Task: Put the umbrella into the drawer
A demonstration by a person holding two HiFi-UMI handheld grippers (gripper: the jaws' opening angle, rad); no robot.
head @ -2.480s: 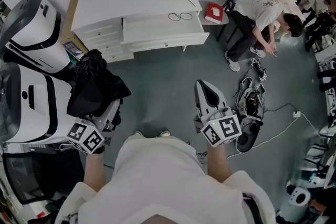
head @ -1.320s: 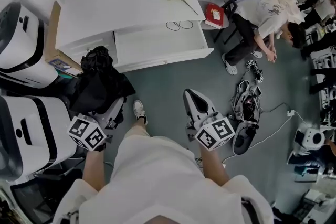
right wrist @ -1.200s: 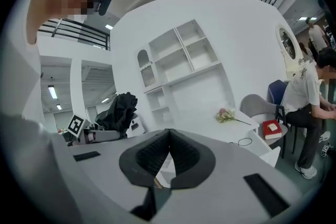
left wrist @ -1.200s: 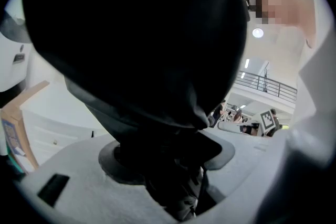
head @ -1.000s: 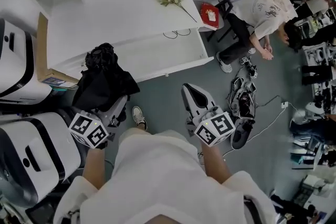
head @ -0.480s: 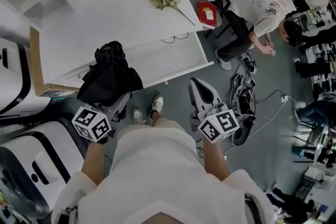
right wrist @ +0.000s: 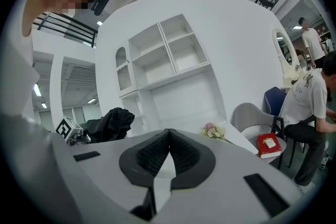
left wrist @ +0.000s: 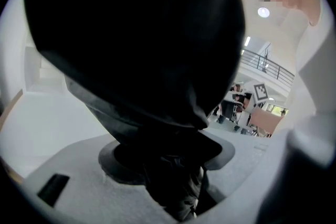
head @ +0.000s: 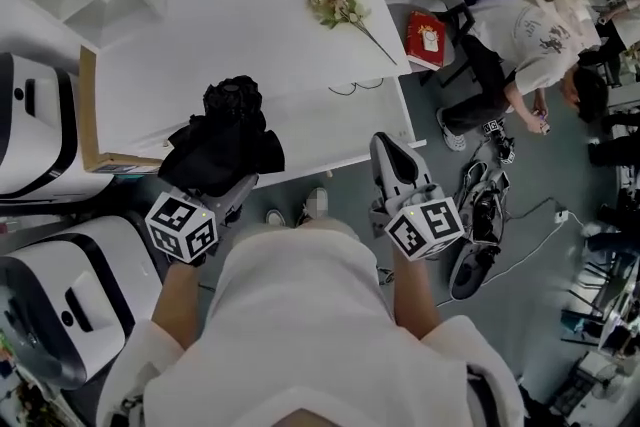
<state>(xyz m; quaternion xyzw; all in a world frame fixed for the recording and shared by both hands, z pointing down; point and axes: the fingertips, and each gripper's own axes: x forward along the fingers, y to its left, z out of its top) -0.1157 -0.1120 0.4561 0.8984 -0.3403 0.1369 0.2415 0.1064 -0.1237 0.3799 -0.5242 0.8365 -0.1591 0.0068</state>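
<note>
Left gripper clamps the bunched black umbrella, jaws held part-open by the fabric. Umbrella sits over the front edge of the white desk. Right gripper empty, jaws pressed together, near the desk's corner.

The umbrella is black matt cloth, soft and crumpled (its folds swallow the light). At twelve o'clock, the desk looks smooth, white and painted. The right gripper is matt grey plastic with dark ribbed pads.
</note>
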